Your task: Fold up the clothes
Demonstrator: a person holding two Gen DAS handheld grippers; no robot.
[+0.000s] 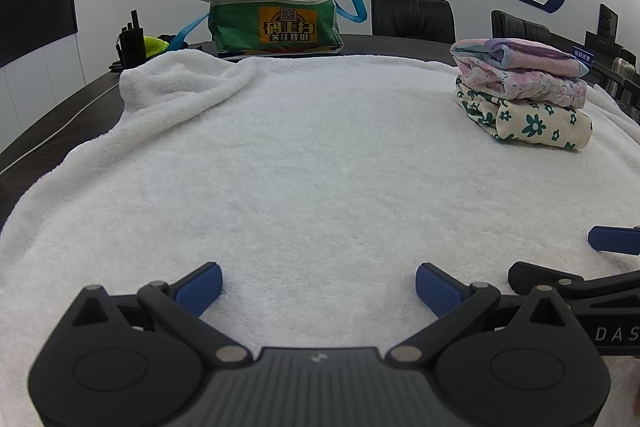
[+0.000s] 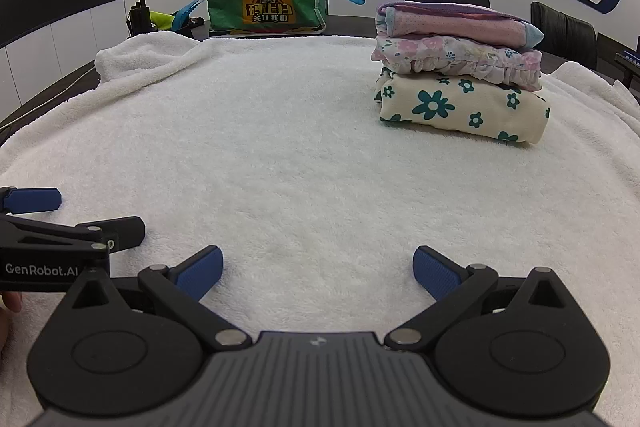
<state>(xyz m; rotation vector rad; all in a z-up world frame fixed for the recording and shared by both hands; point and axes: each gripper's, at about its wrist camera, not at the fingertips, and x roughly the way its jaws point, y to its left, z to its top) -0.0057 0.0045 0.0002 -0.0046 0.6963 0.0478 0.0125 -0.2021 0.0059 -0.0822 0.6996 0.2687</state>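
Observation:
A stack of three folded garments (image 1: 520,91) (image 2: 460,71) rests on the white towel (image 1: 300,167) (image 2: 280,155) at the far right: a cream piece with teal flowers at the bottom, a pink floral one in the middle, a pink and lilac one on top. My left gripper (image 1: 318,287) hovers open low over the near part of the towel, nothing between its blue pads. My right gripper (image 2: 318,269) is open too, empty, close beside the left one. Each gripper shows at the edge of the other's view.
A green zip bag (image 1: 276,23) (image 2: 266,7) with blue straps and pale cloth poking out stands on the dark table beyond the towel. Black radios (image 1: 130,41) and a yellow-green item sit at the far left. Black chairs (image 1: 412,13) line the wall.

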